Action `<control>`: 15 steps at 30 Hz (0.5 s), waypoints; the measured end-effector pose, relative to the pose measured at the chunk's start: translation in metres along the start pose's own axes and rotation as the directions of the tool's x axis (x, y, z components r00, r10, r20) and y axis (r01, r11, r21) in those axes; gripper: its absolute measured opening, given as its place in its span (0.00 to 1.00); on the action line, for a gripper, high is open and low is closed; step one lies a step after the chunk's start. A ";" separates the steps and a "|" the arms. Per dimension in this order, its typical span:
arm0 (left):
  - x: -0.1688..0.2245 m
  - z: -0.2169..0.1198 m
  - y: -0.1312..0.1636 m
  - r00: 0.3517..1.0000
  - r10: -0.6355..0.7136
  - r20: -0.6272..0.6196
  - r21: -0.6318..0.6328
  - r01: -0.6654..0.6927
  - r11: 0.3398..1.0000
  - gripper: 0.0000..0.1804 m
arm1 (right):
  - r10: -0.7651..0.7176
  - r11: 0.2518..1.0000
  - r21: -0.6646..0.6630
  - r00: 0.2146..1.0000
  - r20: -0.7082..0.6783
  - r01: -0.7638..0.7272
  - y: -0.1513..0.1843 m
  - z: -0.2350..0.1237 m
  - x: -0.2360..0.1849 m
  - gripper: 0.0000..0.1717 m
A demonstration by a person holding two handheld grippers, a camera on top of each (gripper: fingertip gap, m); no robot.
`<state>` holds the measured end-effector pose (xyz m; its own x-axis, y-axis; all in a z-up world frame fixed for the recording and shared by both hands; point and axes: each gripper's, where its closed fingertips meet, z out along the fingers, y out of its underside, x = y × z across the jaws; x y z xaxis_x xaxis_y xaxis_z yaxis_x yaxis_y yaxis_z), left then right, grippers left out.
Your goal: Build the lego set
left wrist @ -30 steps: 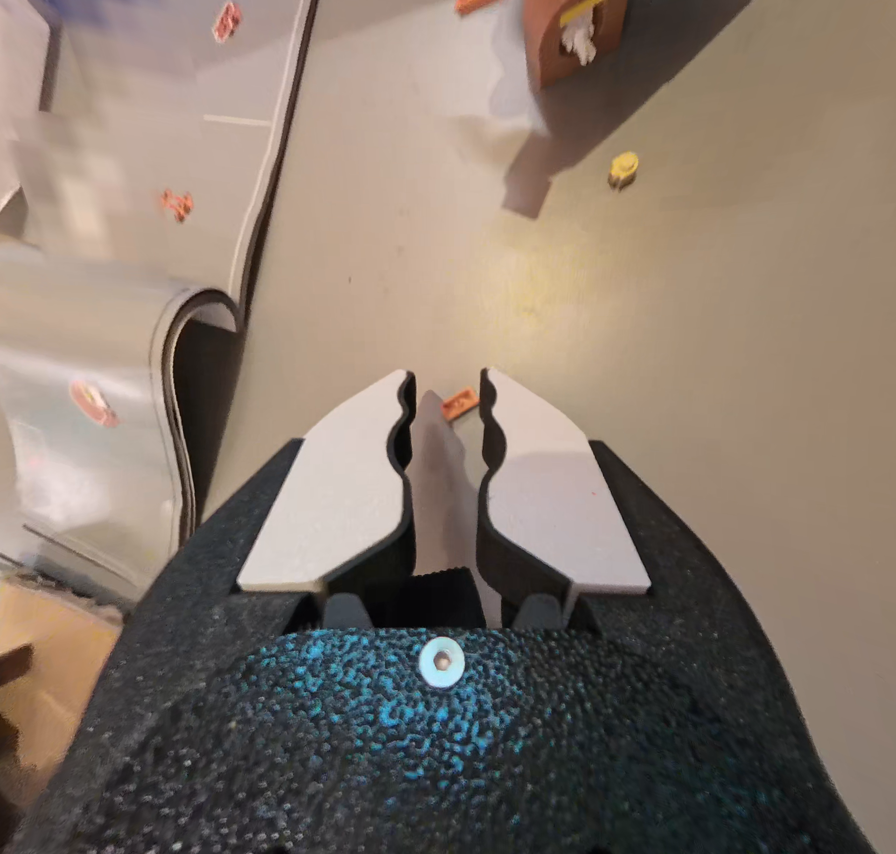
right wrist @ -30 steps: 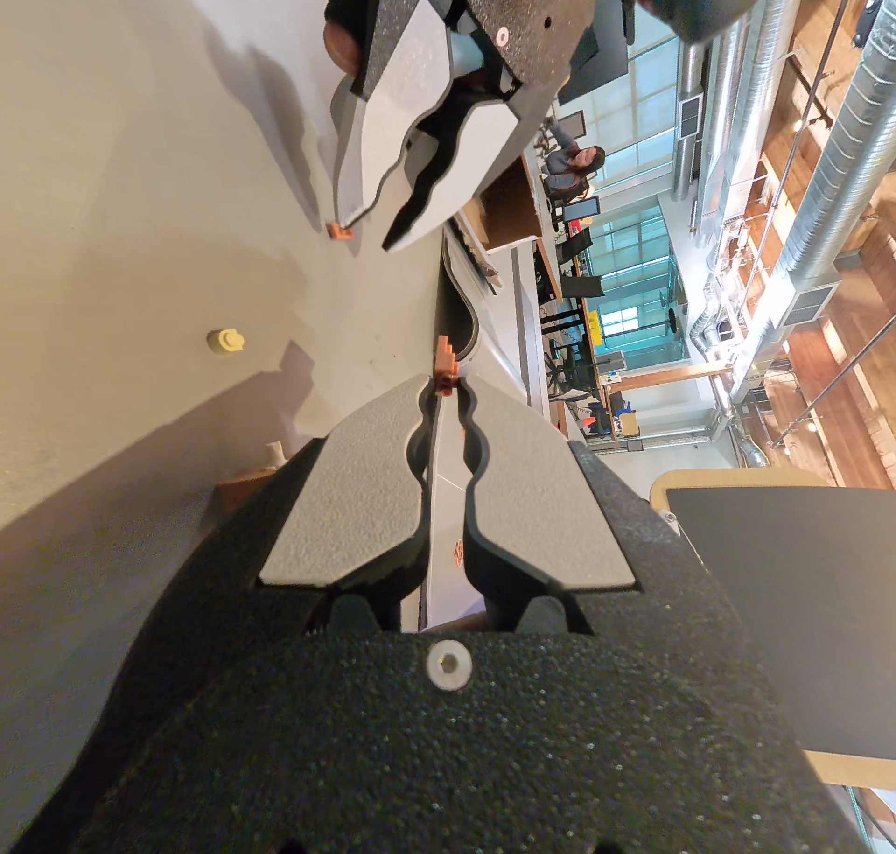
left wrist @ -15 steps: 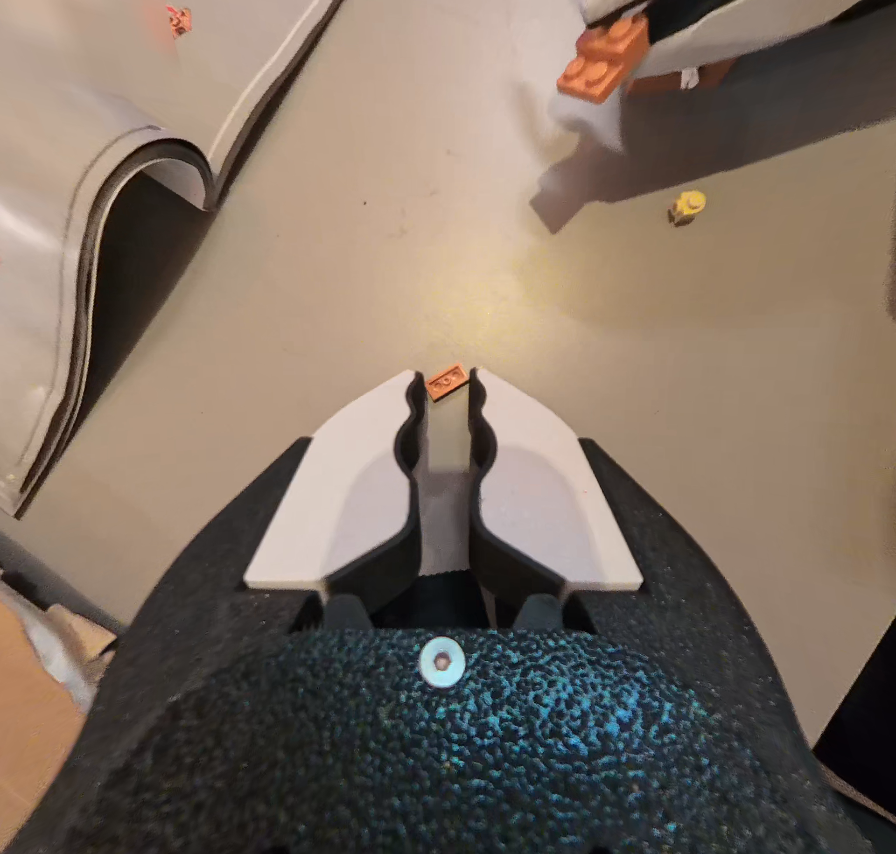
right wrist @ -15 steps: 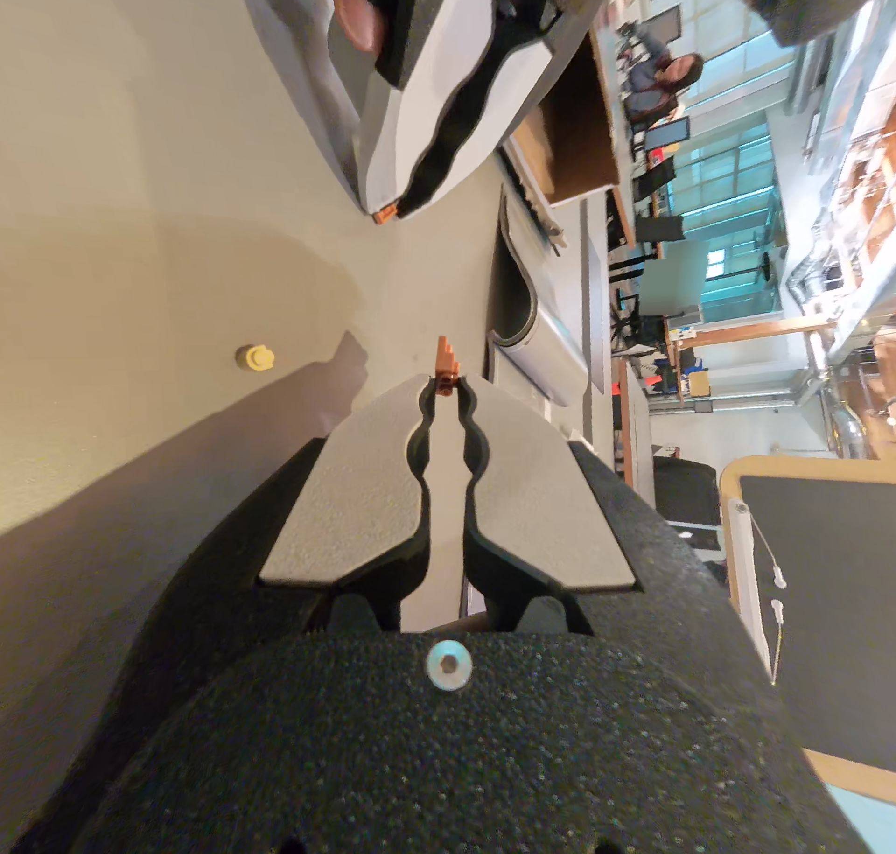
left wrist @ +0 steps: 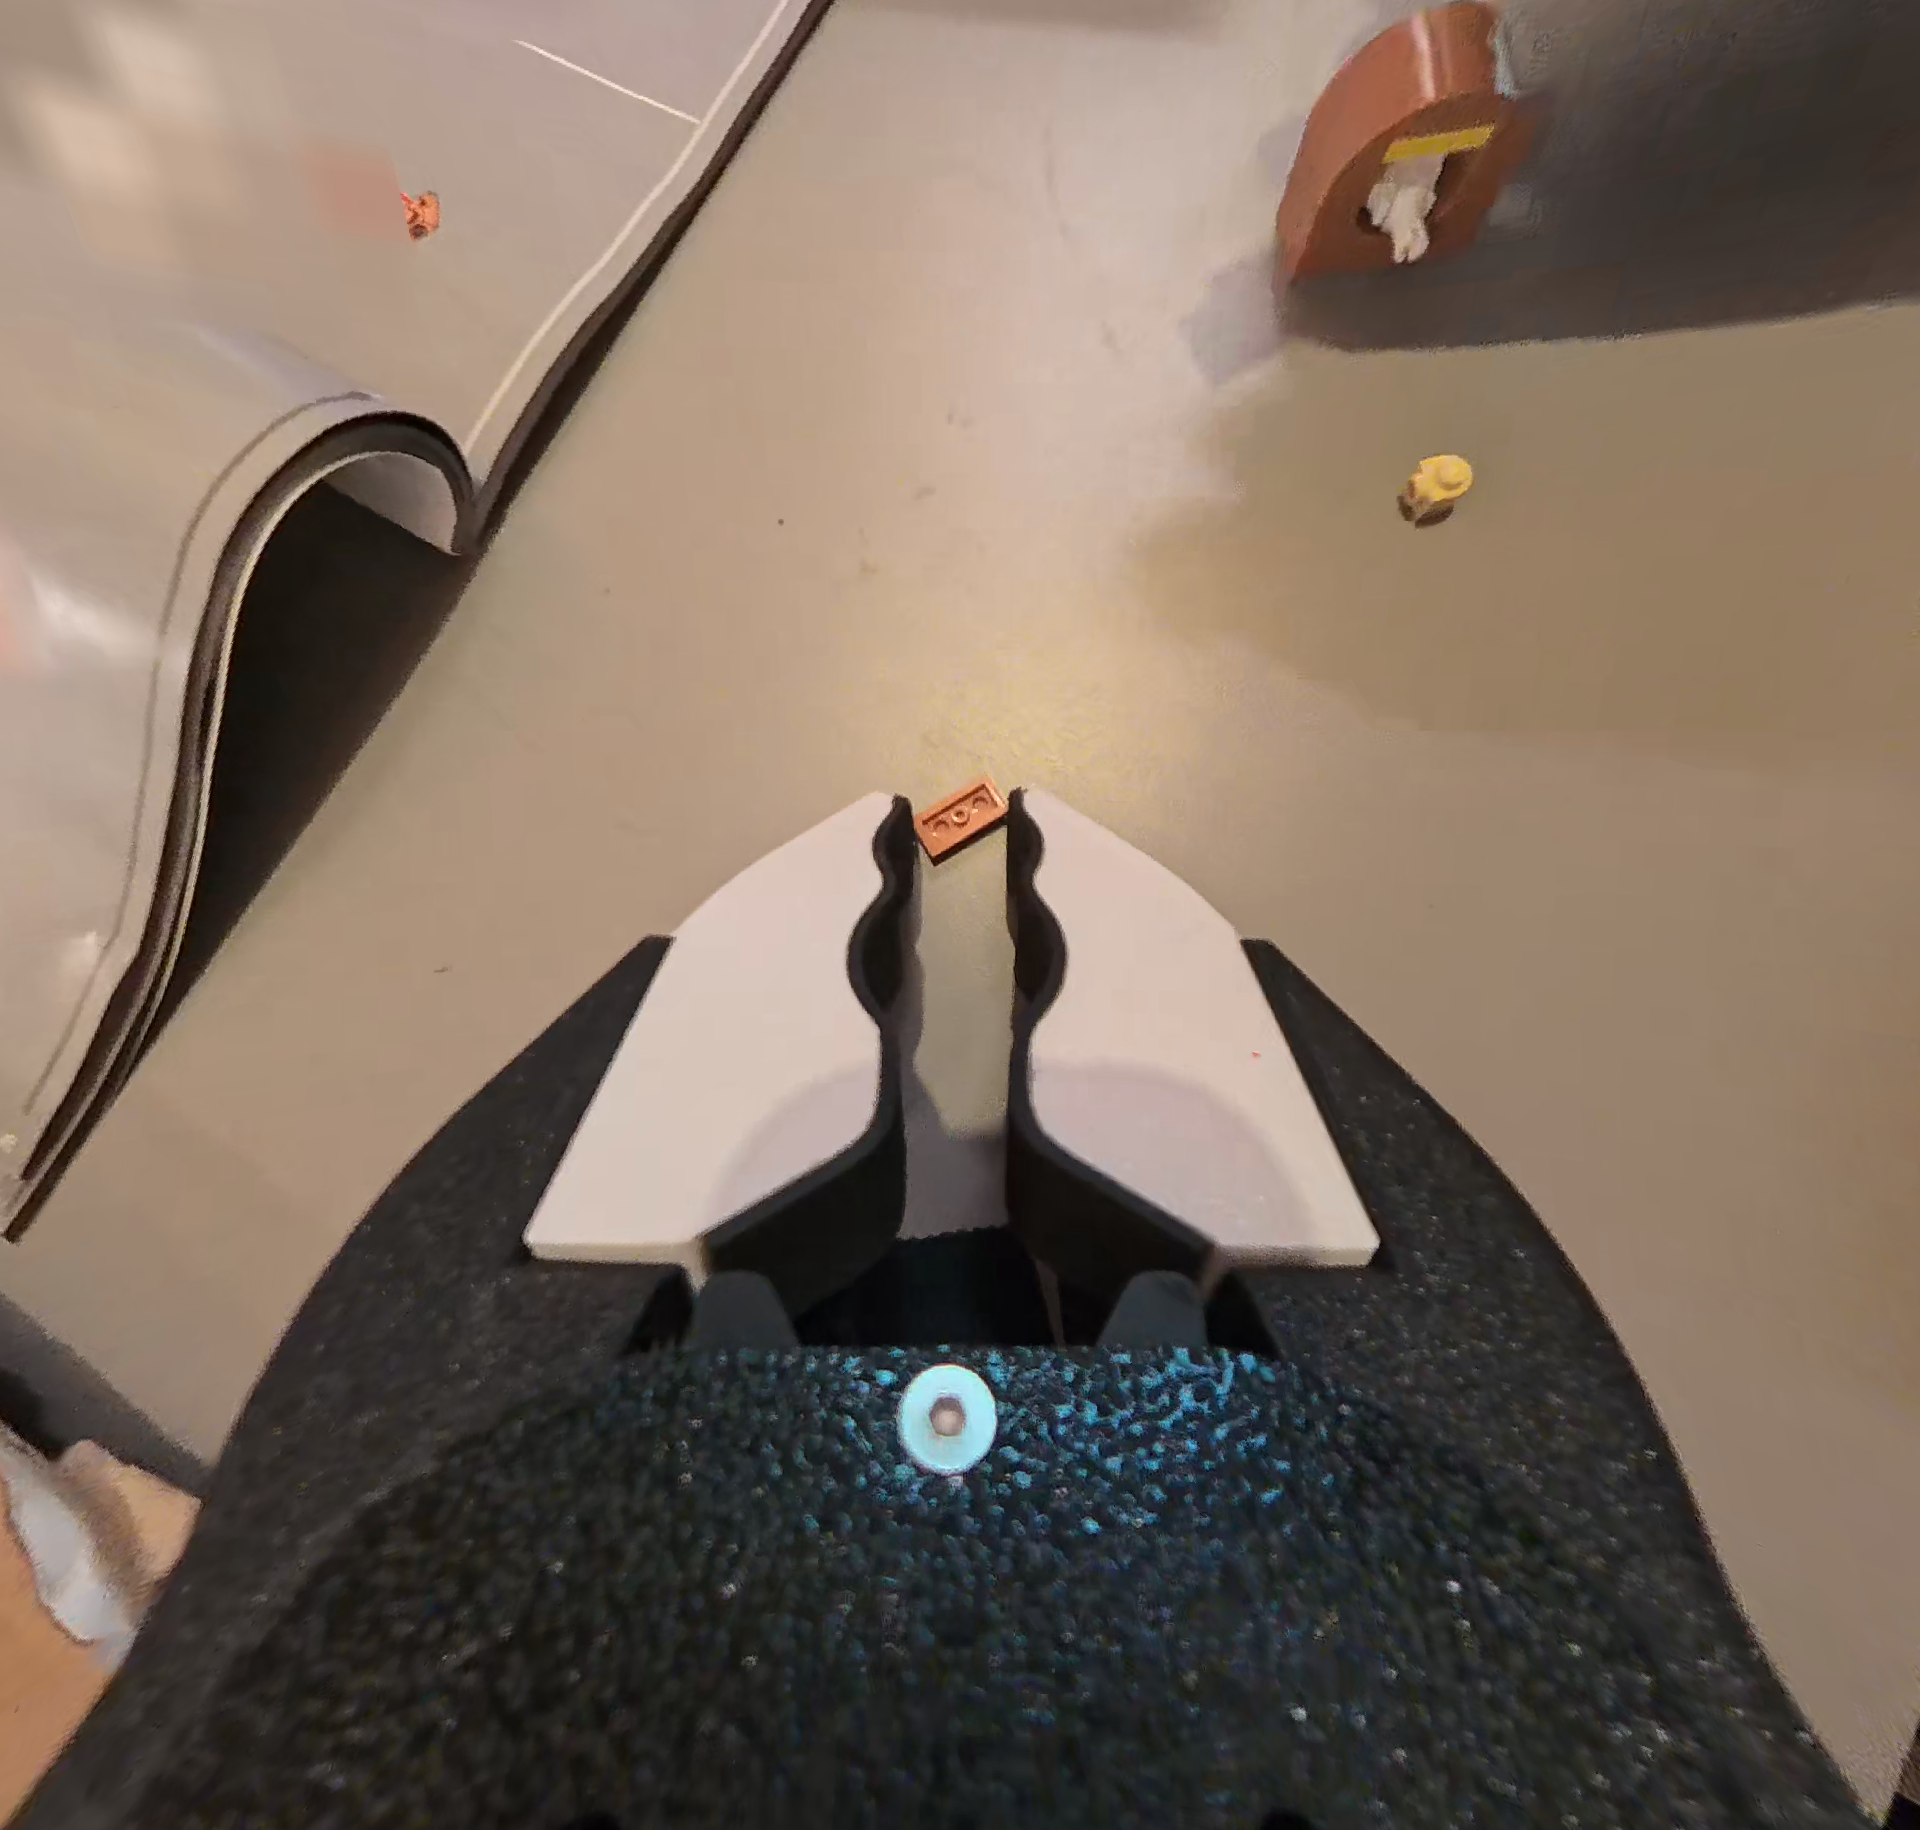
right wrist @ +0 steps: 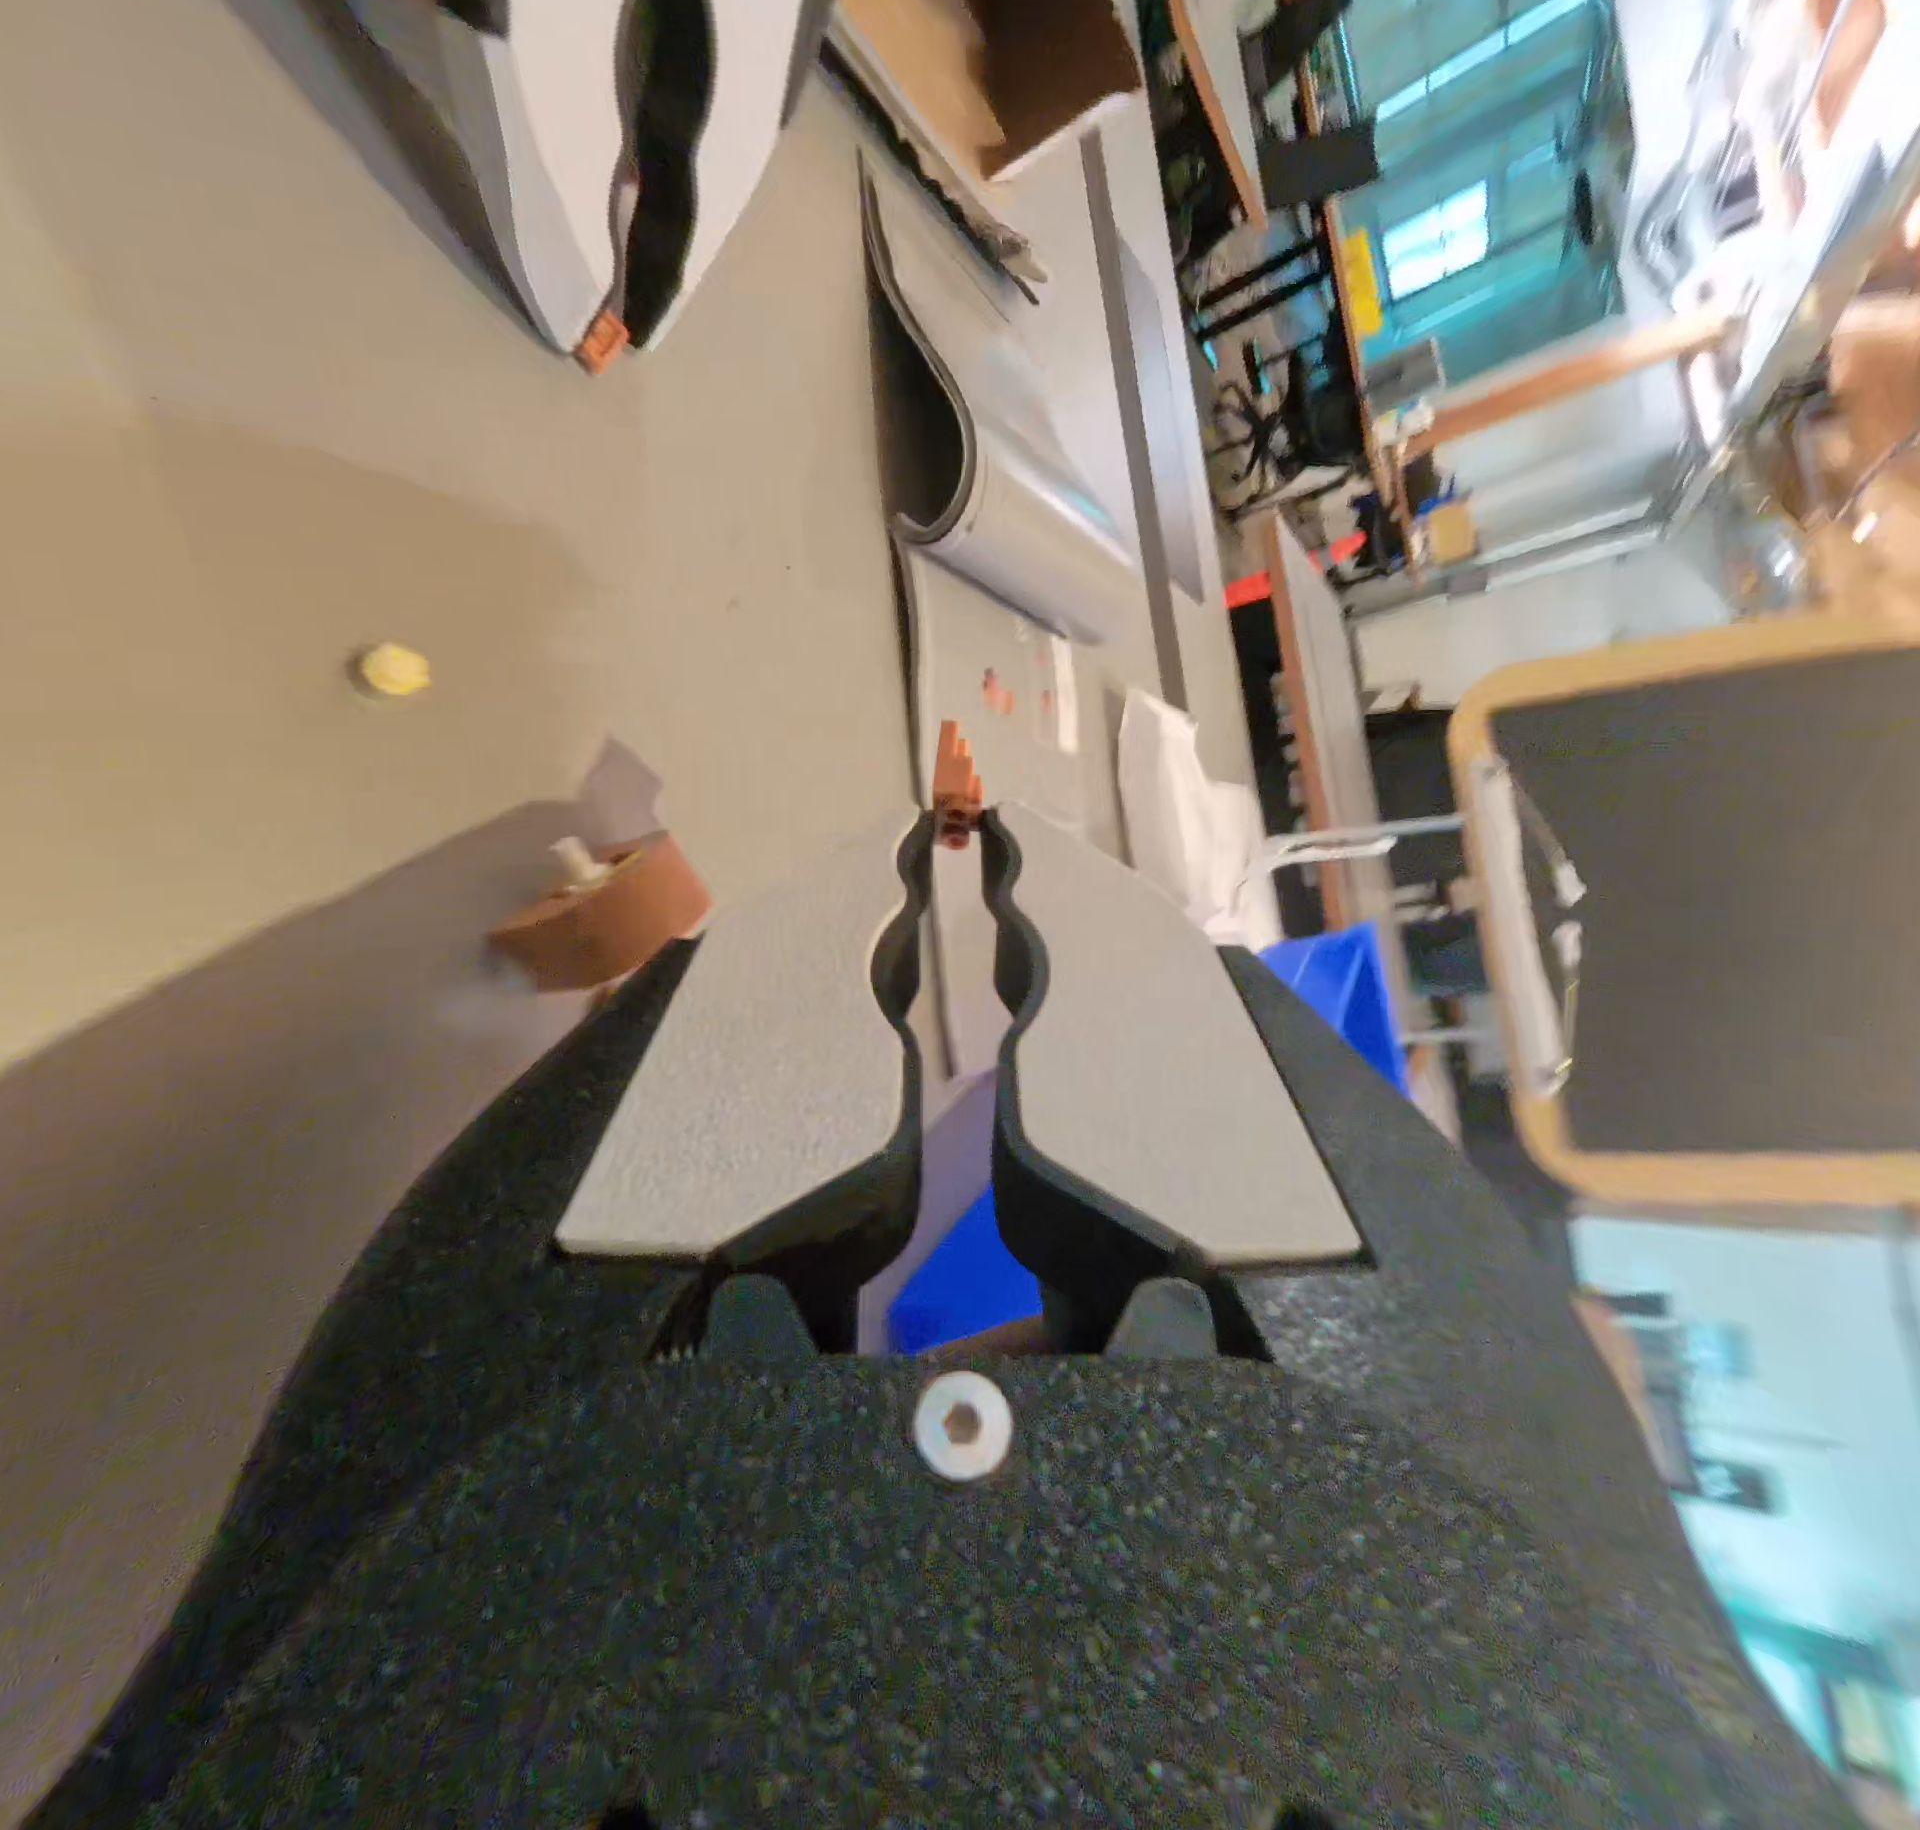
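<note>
My left gripper (left wrist: 961,814) is shut on a small flat orange plate (left wrist: 961,822), pinched slantwise by its corners between the fingertips, just above the grey-beige table (left wrist: 727,741). The right wrist view shows this gripper (right wrist: 608,326) at the top with the plate (right wrist: 603,341) at its tips. My right gripper (right wrist: 958,824) is shut on a stepped stack of orange bricks (right wrist: 954,783) that sticks out past its tips. A blurred grey finger (left wrist: 1714,118) of the right gripper shows at the top right of the left wrist view.
A brown arched block (left wrist: 1392,159) with a white and a yellow piece stands on the table, also in the right wrist view (right wrist: 603,907). A small yellow round piece (left wrist: 1434,487) lies near it. A grey mat (left wrist: 312,492) with a curled edge carries small orange pieces (left wrist: 419,213). A blue bin (right wrist: 1340,991) lies beyond. One gripper's finger ends stand about 15 centimetres off the other's.
My left jaws narrowed onto the orange plate that lay on the table; it now stays at the tips as the view shifts. My right gripper swung aside, still holding its stack.
</note>
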<state>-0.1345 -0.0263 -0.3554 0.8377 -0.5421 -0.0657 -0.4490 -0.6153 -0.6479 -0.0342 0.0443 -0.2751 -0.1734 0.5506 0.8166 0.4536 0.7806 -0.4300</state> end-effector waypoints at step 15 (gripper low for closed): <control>0.011 -0.027 -0.013 0.994 -0.110 -0.027 0.236 0.113 0.965 0.09 | -0.014 0.889 -0.442 0.970 0.244 0.124 -0.033 0.038 -0.090 0.05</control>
<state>-0.1279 -0.0402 -0.3275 0.8732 -0.4867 0.0261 -0.2657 -0.5203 -0.8116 -0.0666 -0.0205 -0.3490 -0.3876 0.5952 0.7039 0.7678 0.6310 -0.1108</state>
